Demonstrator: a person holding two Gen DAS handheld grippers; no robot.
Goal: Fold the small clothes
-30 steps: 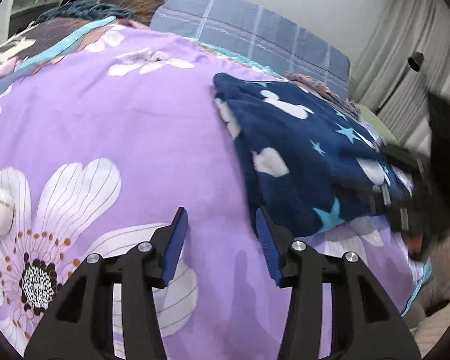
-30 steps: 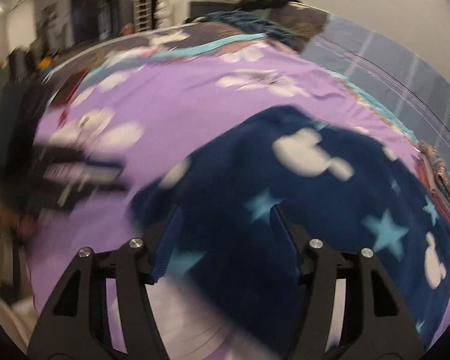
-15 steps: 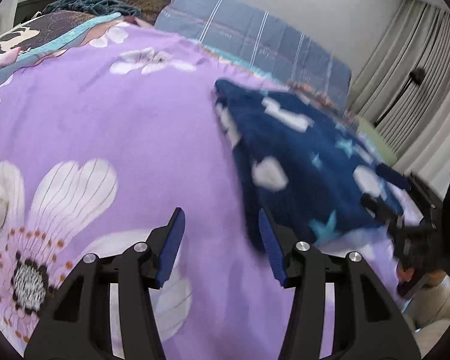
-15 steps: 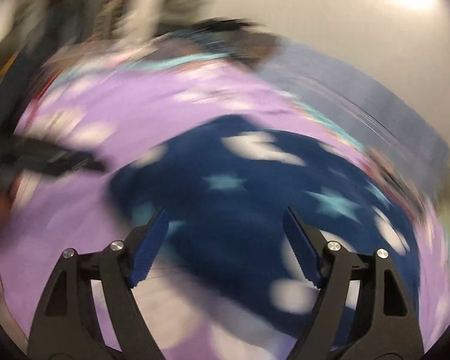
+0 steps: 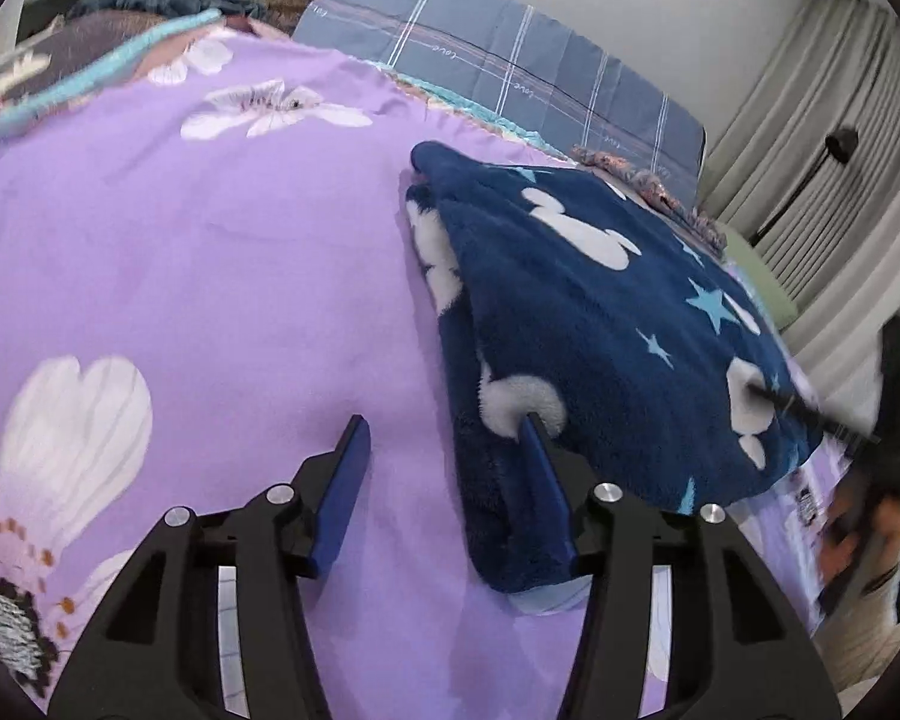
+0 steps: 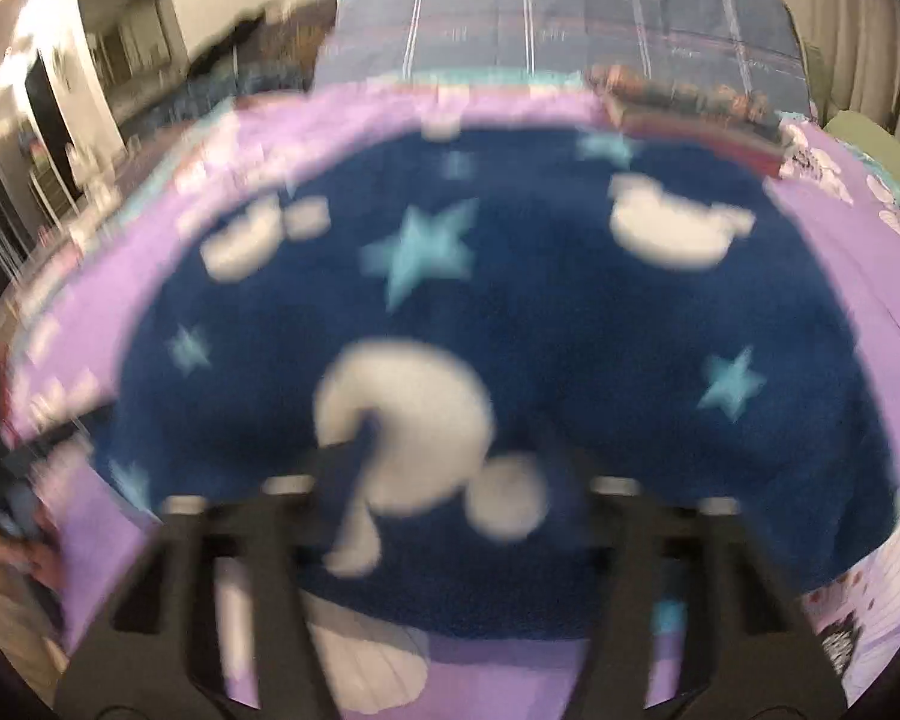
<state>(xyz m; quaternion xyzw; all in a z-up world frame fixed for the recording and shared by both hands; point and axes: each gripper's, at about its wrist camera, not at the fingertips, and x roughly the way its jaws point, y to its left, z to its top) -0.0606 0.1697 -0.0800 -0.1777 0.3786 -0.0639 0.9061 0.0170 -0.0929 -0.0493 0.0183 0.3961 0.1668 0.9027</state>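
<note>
A navy fleece garment (image 5: 600, 324) with white mouse heads and light blue stars lies folded on the purple flowered bedspread (image 5: 210, 276). My left gripper (image 5: 444, 450) is open and empty at the garment's near left edge; its right finger touches the fleece. In the blurred right wrist view the garment (image 6: 510, 312) fills the middle. My right gripper (image 6: 456, 456) is open and empty, low over the garment's near edge. It also shows at the far right of the left wrist view (image 5: 858, 438), blurred.
A blue-grey plaid pillow (image 5: 498, 72) lies at the head of the bed. A patterned folded cloth (image 5: 648, 186) lies just beyond the garment. Curtains (image 5: 810, 138) and a floor lamp (image 5: 840, 141) stand at the right.
My left gripper has moved right and closer to the garment's edge. My right gripper has swung fast from the left corner to the middle of the near edge, with its jaws open wider.
</note>
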